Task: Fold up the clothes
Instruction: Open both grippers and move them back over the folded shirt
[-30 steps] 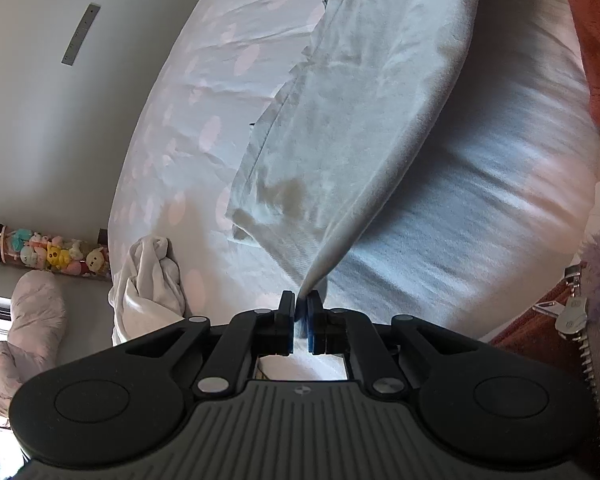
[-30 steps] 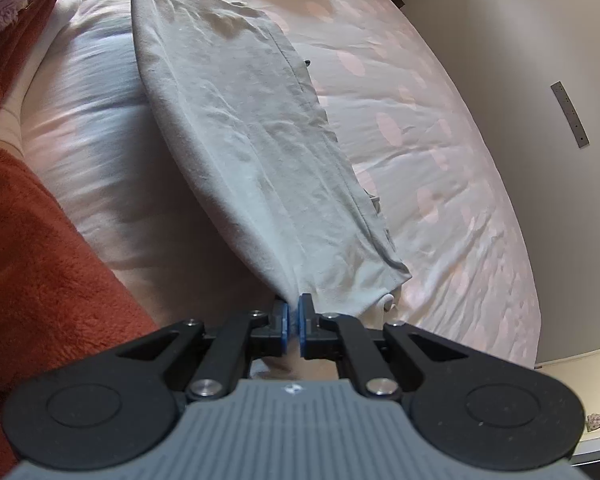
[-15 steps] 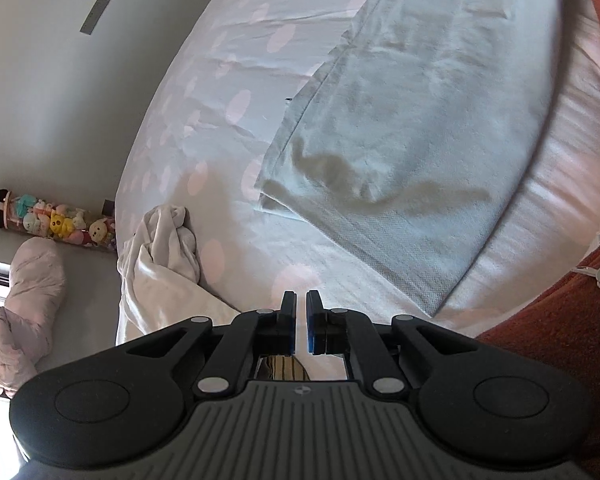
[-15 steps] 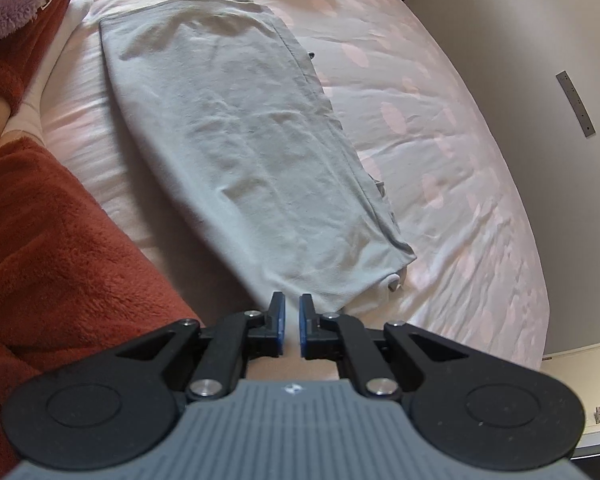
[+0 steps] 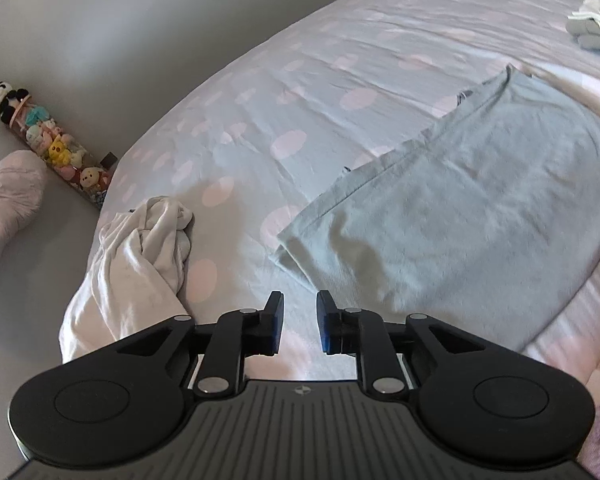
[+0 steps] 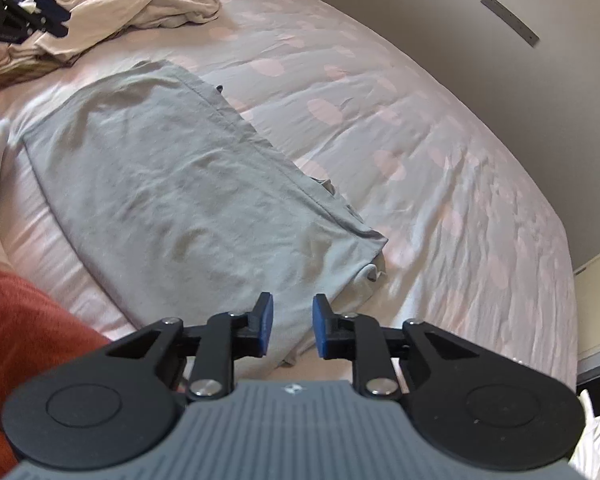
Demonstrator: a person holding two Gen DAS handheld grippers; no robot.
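Grey-green garment (image 5: 472, 216) down flat on the spotted bedspread (image 5: 300, 92), folded over lengthwise, seam edge running along the far side. Left gripper (image 5: 299, 326) hovering just off its near corner, jaws parted, nothing between the blue pads (image 5: 276, 328). Right gripper (image 6: 288, 326) the same at the other end: jaws spread apart, empty, poised over the garment's (image 6: 172, 192) near edge. Fabric lying free, touched by neither tool.

Looks like the pause between folds. Next fold probably a crosswise one, end to end. To do it well:

- Worth tidying first: a bunched lump (image 6: 370, 270) poking out at the corner in the right view, likely a tucked sleeve or cuff. Best pushed in or smoothed flat, otherwise a bulge in the finished stack.
- Pinching both layers together at each corner, not just the top one; otherwise the lower layer slides and the edges split.
- Lifting both corners evenly, carrying them over low, laying them onto the opposite edge with seams matched.
- Letting go only once the cloth rests flat, then pressing the crease.

Crumpled white clothing (image 5: 140, 256) just beside the left gripper, near the bed's edge; keep clear of snagging it. More pale laundry (image 5: 596, 12) well away at the far corner. Row of plush toys (image 5: 48, 144) against the wall, out of play.
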